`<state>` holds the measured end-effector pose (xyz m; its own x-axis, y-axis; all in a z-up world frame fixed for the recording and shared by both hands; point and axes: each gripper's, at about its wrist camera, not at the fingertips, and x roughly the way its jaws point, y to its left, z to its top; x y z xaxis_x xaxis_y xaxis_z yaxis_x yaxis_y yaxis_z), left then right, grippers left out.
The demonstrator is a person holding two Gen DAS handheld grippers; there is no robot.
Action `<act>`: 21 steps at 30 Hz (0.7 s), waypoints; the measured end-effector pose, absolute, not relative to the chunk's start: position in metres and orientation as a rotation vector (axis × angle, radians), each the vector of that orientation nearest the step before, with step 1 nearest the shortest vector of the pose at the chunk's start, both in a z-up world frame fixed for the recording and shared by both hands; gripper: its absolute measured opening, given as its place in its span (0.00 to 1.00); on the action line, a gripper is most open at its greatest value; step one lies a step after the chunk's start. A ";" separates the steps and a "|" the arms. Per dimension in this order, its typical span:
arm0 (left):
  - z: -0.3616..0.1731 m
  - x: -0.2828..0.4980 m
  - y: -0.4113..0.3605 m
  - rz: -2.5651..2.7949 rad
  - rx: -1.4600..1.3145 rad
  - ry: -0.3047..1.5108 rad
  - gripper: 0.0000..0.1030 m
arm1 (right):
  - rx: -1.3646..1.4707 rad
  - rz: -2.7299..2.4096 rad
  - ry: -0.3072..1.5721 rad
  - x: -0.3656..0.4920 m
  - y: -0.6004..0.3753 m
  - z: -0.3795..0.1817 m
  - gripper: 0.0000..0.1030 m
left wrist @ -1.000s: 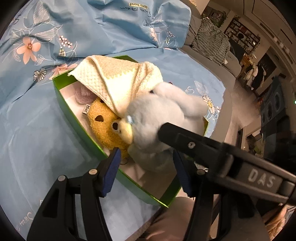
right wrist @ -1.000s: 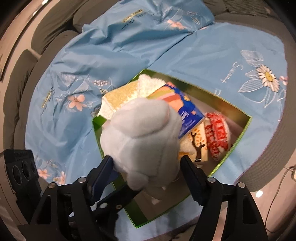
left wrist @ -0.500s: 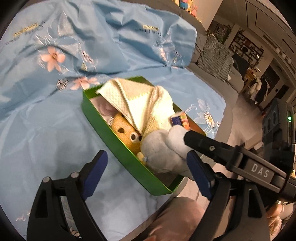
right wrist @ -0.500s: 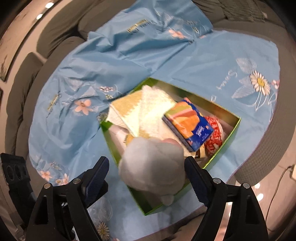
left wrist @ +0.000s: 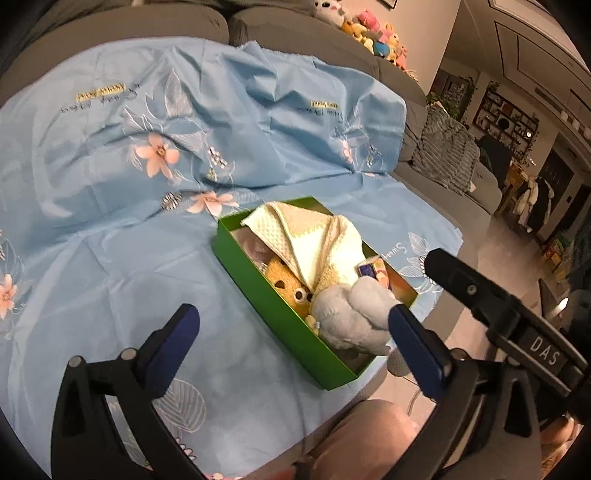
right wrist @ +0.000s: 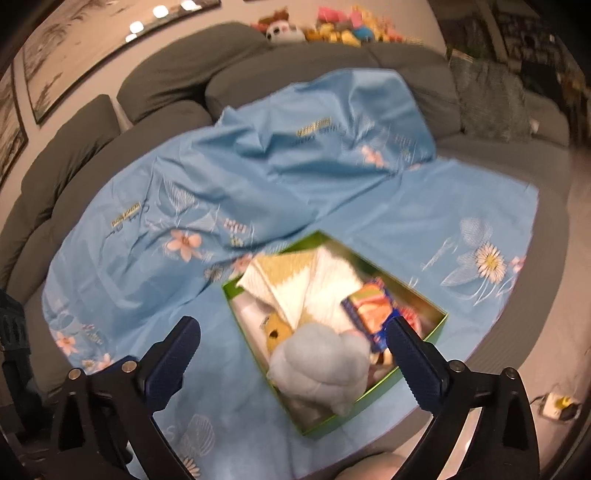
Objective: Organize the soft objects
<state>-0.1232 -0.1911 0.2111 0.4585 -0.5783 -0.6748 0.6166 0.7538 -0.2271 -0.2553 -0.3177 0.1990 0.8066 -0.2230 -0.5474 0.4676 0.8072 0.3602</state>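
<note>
Plush fills the near end of the green rectangular cardboard box (left wrist: 258,291), which lies on the light blue flowered cloth (left wrist: 110,229) near its front edge. The pale grey-blue plush toy (left wrist: 351,317) rests at the box's near corner, touching the yellow-brown plush bear (left wrist: 286,286). A cream waffle-weave towel (left wrist: 306,236) drapes over the far end. The left gripper (left wrist: 291,334) and right gripper (right wrist: 291,343) have just been opening; both jaws stand spread wide, nothing pinched between them.

Probably a home living room: grey sofa (right wrist: 177,70), plush toys (left wrist: 373,31), shelves (left wrist: 506,118).
</note>
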 end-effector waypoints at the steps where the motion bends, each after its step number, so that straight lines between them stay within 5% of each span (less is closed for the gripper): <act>1: 0.212 -0.125 -0.191 -0.739 0.053 0.806 0.99 | 0.490 -0.400 0.498 -0.257 -0.315 0.202 0.98; 21: 0.214 -0.137 -0.185 -0.753 0.047 0.810 0.99 | 0.483 -0.530 0.504 -0.268 -0.313 0.210 0.98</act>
<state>-0.1373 -0.1848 0.2140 0.4481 -0.5915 -0.6703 0.6256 0.7431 -0.2375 -0.2685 -0.3133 0.2099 0.7494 -0.3506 -0.5617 0.5788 0.7588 0.2986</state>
